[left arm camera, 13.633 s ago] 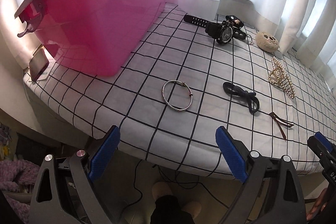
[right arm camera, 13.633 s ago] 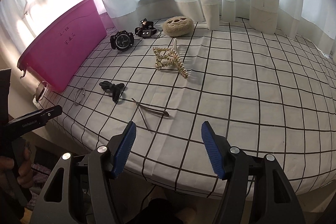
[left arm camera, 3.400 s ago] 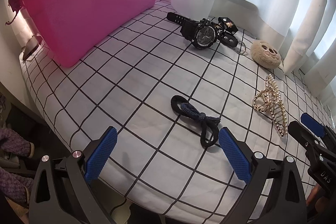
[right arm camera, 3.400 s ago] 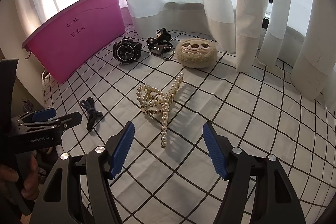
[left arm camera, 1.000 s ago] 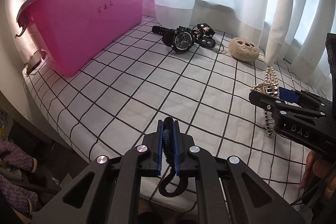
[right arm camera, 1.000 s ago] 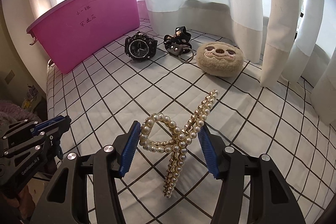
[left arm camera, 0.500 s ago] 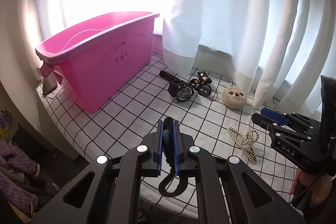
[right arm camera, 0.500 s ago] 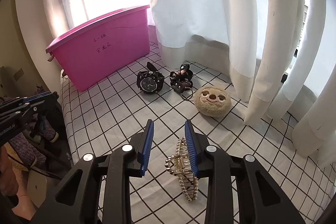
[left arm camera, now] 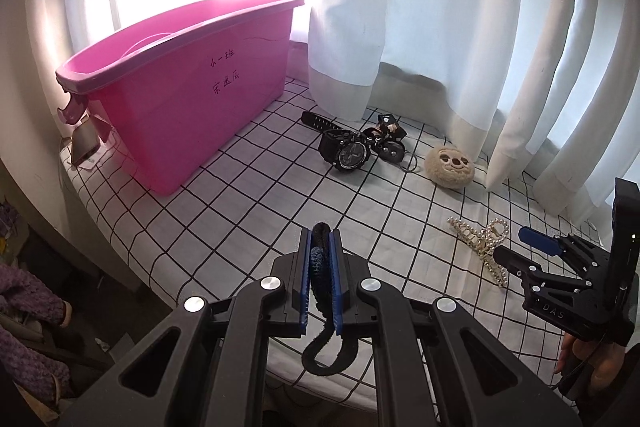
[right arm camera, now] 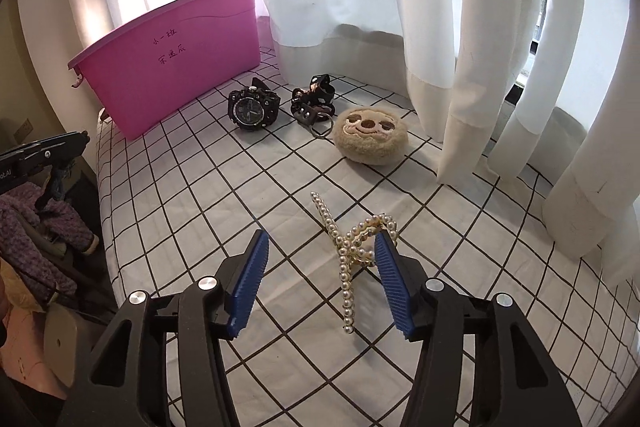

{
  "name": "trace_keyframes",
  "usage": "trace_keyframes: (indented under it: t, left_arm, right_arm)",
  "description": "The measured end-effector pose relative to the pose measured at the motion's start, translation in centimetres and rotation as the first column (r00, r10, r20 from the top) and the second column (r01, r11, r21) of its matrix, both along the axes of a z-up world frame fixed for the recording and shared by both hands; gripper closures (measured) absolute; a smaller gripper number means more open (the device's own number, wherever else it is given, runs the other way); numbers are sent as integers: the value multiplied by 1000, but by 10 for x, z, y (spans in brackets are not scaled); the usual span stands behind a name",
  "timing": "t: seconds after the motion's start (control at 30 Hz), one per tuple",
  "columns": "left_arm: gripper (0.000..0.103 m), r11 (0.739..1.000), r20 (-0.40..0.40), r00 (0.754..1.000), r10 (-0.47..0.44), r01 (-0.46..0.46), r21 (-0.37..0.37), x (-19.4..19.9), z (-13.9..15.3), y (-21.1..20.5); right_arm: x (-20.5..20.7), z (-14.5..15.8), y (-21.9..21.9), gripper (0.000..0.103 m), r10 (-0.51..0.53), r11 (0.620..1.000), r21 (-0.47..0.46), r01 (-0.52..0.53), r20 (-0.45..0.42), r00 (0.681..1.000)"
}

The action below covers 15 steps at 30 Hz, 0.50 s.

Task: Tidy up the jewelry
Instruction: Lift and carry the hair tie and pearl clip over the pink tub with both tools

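right hand-held gripper (right arm camera: 320, 277) now spread beside pearl clip (right arm camera: 352, 247), "das"-marked

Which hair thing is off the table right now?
The black hair tie. It is squeezed between the fingers of the left gripper, with its loop dangling below. The pearl hair clip lies on the checked cloth, between the open right gripper's fingers.

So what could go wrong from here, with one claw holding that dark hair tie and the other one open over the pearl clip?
The hair tie dangles from the left claw, pinched only partway along, so it might slip out before reaching the pink bin. The pearl clip sits off-centre in the open right claw, against one finger, so closing may push it aside or grab it crooked.
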<state>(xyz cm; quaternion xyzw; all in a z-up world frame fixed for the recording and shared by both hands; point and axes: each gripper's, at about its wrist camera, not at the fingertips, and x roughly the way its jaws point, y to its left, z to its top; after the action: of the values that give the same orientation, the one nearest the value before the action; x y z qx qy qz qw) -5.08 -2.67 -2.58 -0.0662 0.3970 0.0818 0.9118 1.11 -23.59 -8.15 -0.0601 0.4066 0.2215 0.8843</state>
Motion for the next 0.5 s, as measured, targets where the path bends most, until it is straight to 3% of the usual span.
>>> trace_keyframes:
  t: [0.33, 0.5]
  left_arm:
    - [94, 1000, -31, 999, 9, -8, 3, -2, -8, 5]
    - [94, 1000, -43, 999, 14, -14, 6, -4, -11, 8]
  right_arm:
    - [21, -40, -3, 45, -106, 994, -18, 105, -72, 992]
    - [29, -50, -1, 45, -133, 991, -38, 131, -43, 990]
